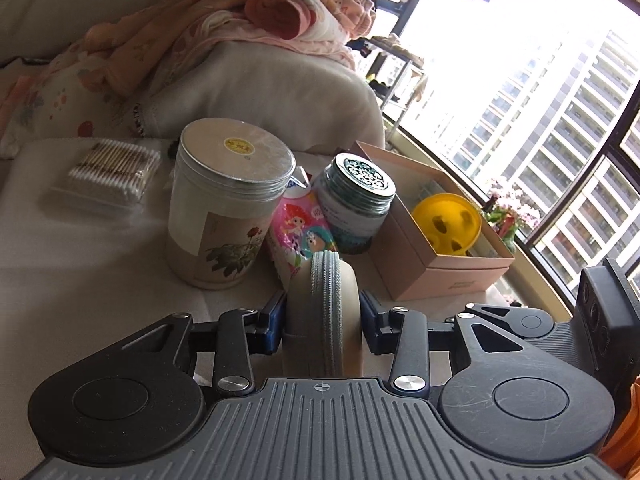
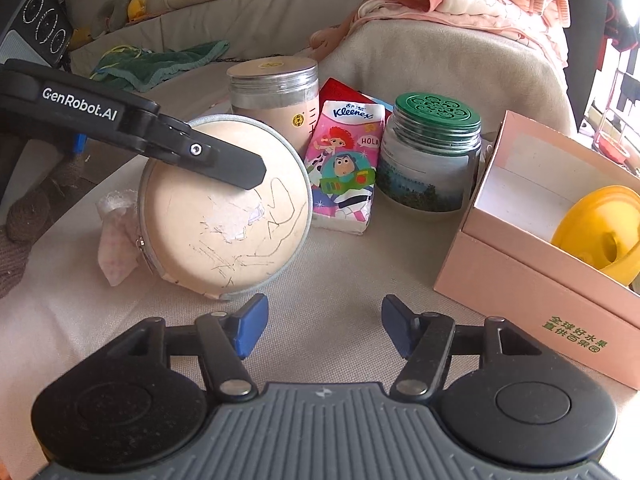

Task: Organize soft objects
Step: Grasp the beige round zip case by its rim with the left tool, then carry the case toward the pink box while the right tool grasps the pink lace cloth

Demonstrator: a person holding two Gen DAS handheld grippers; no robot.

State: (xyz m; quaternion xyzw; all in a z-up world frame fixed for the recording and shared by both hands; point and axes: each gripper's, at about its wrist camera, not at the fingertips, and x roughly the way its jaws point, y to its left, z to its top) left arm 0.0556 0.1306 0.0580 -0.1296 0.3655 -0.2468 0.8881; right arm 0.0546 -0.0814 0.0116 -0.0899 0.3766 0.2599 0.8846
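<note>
Gripping a round beige zip pouch (image 1: 323, 312) on edge, the left gripper (image 1: 323, 318) has its blue jaws pressed on both flat faces; from the right wrist view it reaches in level from the left. The right gripper (image 2: 323, 330) hovers low over the cloth-covered counter (image 2: 344, 276), jaws spread and holding nothing. Behind the pouch stand a Kleenex pack (image 2: 344, 172), a silver-lidded canister (image 2: 276, 92) and a green-lidded jar (image 2: 432, 152). A pink box (image 2: 520, 276) with a yellow toy (image 2: 600, 236) sits along the right edge.
</note>
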